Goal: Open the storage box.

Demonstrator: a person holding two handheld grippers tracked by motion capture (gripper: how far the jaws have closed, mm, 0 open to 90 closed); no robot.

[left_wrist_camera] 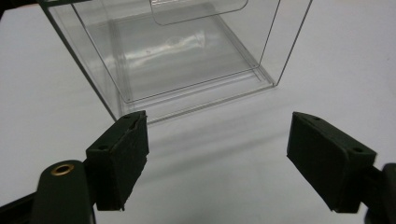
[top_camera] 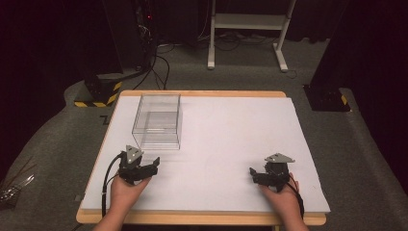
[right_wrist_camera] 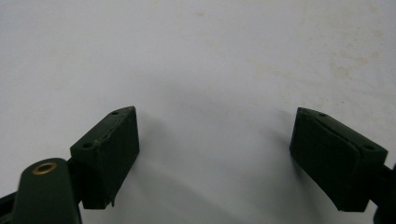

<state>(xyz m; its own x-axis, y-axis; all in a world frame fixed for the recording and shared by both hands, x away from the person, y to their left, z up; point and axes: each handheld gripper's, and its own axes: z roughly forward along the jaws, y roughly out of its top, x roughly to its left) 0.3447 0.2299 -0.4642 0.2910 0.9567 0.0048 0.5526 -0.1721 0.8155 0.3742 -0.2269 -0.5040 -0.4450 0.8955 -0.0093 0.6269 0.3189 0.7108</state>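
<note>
Just clear box (top_camera: pixel 158 121) (nothing inside), upright on table (top_camera: pixel 231 139)

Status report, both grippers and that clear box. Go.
Left gripper open, empty, just short of clear box. Right gripper open, empty, over bare white table. Box upright, untouched. Nothing in the way.

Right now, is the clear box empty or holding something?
Empty. The clear box shows bare clear walls and floor, nothing inside, in the left gripper view and the high view.
</note>
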